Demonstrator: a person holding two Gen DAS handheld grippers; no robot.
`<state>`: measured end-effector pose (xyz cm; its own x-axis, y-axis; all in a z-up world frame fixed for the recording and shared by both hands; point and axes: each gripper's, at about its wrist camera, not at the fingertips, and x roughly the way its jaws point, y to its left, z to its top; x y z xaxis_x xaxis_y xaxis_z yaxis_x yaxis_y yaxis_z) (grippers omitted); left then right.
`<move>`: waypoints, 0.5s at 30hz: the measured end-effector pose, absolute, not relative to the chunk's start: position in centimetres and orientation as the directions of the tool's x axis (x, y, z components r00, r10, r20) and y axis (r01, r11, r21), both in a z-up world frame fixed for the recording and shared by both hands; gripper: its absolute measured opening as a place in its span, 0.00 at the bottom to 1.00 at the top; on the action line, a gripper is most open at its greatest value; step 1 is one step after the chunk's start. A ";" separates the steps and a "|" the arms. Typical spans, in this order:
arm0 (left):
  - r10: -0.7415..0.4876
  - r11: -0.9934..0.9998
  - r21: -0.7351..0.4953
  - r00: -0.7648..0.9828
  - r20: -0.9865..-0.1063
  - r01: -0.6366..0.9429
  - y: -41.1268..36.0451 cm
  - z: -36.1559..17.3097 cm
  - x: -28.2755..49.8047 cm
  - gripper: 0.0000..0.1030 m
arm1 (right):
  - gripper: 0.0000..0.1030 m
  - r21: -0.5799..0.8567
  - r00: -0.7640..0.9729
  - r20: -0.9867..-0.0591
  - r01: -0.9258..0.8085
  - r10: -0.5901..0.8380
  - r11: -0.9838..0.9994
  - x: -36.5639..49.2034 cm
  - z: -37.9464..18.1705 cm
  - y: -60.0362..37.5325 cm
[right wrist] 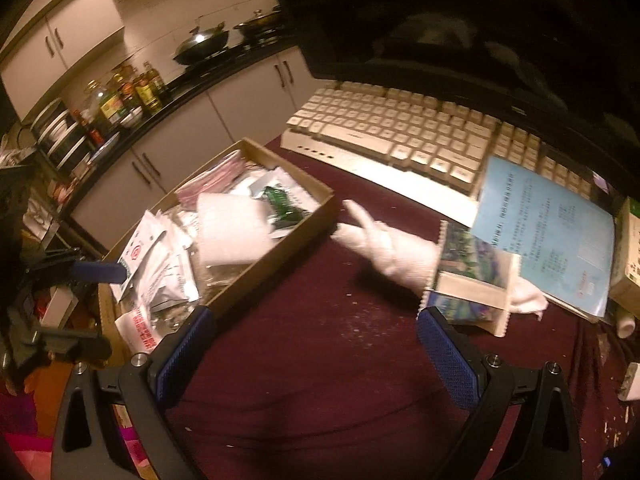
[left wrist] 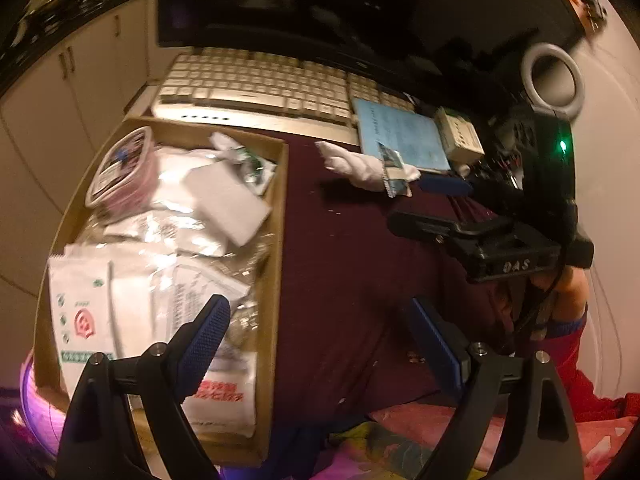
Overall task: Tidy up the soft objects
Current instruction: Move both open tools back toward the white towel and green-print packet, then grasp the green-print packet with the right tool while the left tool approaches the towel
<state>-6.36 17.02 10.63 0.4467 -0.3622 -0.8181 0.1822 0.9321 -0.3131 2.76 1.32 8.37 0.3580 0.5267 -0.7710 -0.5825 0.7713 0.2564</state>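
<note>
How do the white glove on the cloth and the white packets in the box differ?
The white glove lies alone on the maroon cloth, outside the cardboard box; the white packets are piled inside it. The glove is bare fabric; the packets are glossy and printed. Both are white.

Your left gripper (left wrist: 320,344): black frame, blue textured pads (left wrist: 206,336), silver screws at the finger bases. Right gripper (right wrist: 316,356): same build; from the left cam its body reads "DAS" in white, w/ green LED and a black cable. Your hand (left wrist: 568,284): bare skin, red sleeve (left wrist: 568,344) w/ blue cuff.
</note>
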 end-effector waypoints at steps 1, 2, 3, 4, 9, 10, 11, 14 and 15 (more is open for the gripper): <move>-0.365 0.931 -0.310 0.442 -0.820 0.195 16.6 10.7 -6.2 0.87 | 0.99 0.255 0.362 -0.772 -0.578 0.523 0.775 2.9 8.4 1.1; -0.369 0.929 -0.306 0.435 -0.821 0.209 16.0 10.7 -5.9 0.87 | 0.99 0.254 0.366 -0.772 -0.570 0.519 0.781 3.0 8.4 0.8; -0.371 0.927 -0.303 0.430 -0.823 0.221 15.5 10.7 -5.7 0.87 | 0.99 0.254 0.371 -0.774 -0.562 0.513 0.788 3.2 8.4 0.4; -0.376 0.924 -0.300 0.423 -0.824 0.236 15.0 10.6 -5.5 0.87 | 0.99 0.253 0.374 -0.776 -0.554 0.508 0.794 3.4 8.4 0.1; -0.386 0.915 -0.292 0.396 -0.833 0.278 13.3 10.3 -4.3 0.87 | 0.99 0.247 0.389 -0.788 -0.510 0.476 0.824 4.4 8.1 -1.5; -0.387 0.914 -0.290 0.392 -0.835 0.285 13.1 10.2 -4.1 0.87 | 0.99 0.244 0.391 -0.792 -0.500 0.468 0.831 4.6 8.0 -1.9; -0.387 0.913 -0.287 0.389 -0.836 0.291 12.8 10.2 -3.8 0.87 | 0.99 0.243 0.393 -0.795 -0.492 0.463 0.836 4.8 7.8 -2.3; -0.385 0.909 -0.273 0.386 -0.838 0.315 12.1 10.2 -2.9 0.87 | 0.99 0.243 0.402 -0.799 -0.465 0.448 0.851 5.4 7.7 -3.7; -0.385 0.908 -0.267 0.387 -0.838 0.324 11.9 10.3 -2.5 0.87 | 0.99 0.241 0.407 -0.803 -0.446 0.435 0.862 5.7 7.6 -4.4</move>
